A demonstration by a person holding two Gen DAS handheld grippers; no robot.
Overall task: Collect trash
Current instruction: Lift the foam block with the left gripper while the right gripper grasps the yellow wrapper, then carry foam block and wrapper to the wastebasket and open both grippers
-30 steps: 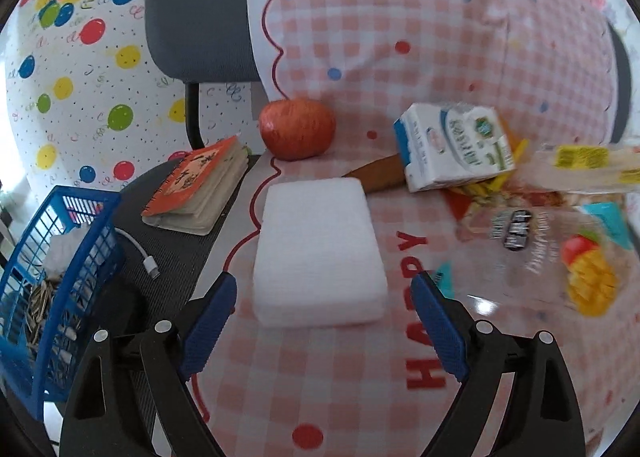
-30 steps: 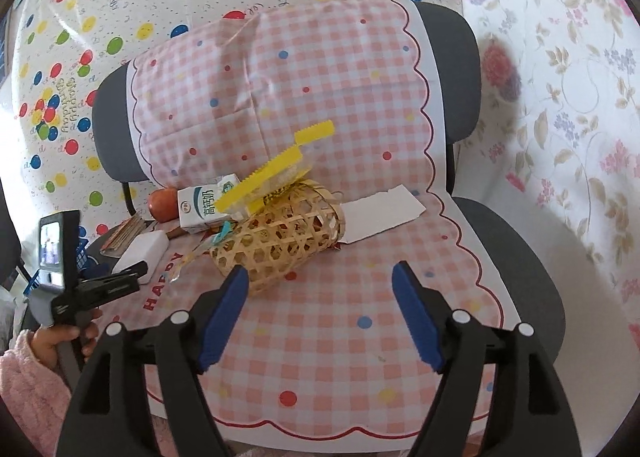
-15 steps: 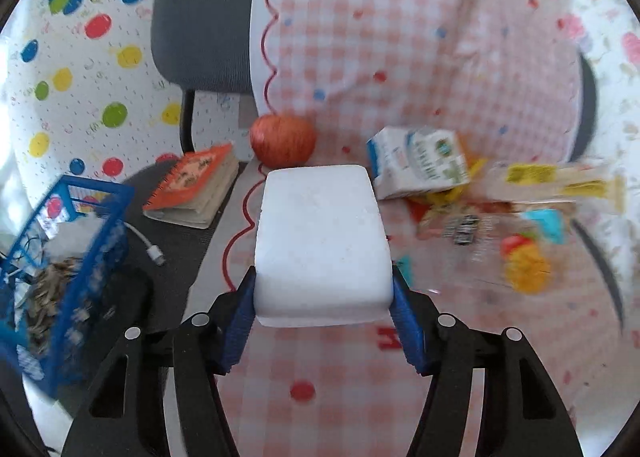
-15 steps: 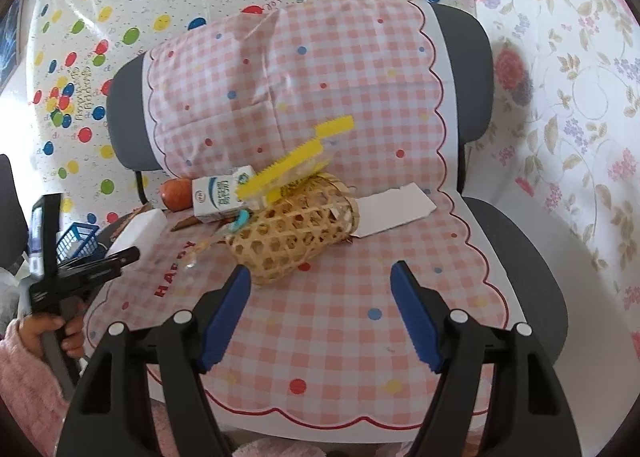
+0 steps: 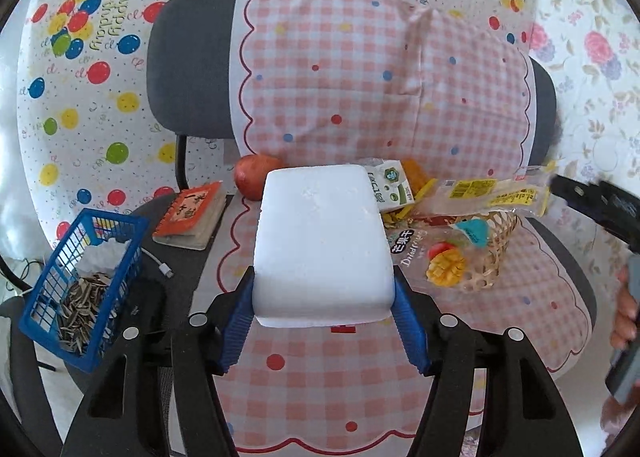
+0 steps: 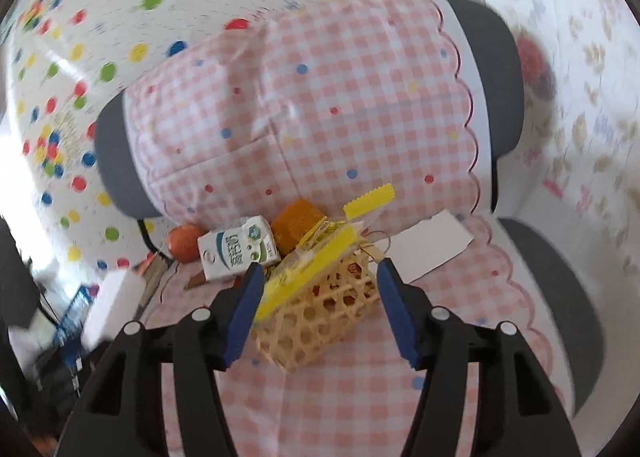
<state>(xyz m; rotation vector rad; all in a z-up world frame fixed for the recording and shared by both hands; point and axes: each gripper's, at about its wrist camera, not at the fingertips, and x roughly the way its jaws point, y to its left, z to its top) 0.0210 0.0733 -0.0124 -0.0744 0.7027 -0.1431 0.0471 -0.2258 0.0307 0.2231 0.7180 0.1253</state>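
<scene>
The left gripper (image 5: pixel 324 321) is clamping the white foam block (image 5: pixel 320 241) across its near end, one blue pad on each long side, and holding it clear above the chair seat (image 5: pixel 320 397). The block is looking light, rigid and slightly crumbly, with rounded corners and a pitted matte skin, so it is likely denting under a hard squeeze; a hold across the narrow width is suiting it.

The right gripper (image 6: pixel 320 309) has just been closing, yet its jaws are standing apart with no pad pressing, the woven basket (image 6: pixel 316 317) lying on its side between and beyond them at mid-seat. The basket is appearing stiff but springy, an open bamboo lattice. Crinkly plastic wrappers (image 5: pixel 492 193) are spilling from its mouth, thin and slippery. A waxy milk carton (image 6: pixel 238 247) is lying by the backrest.
</scene>
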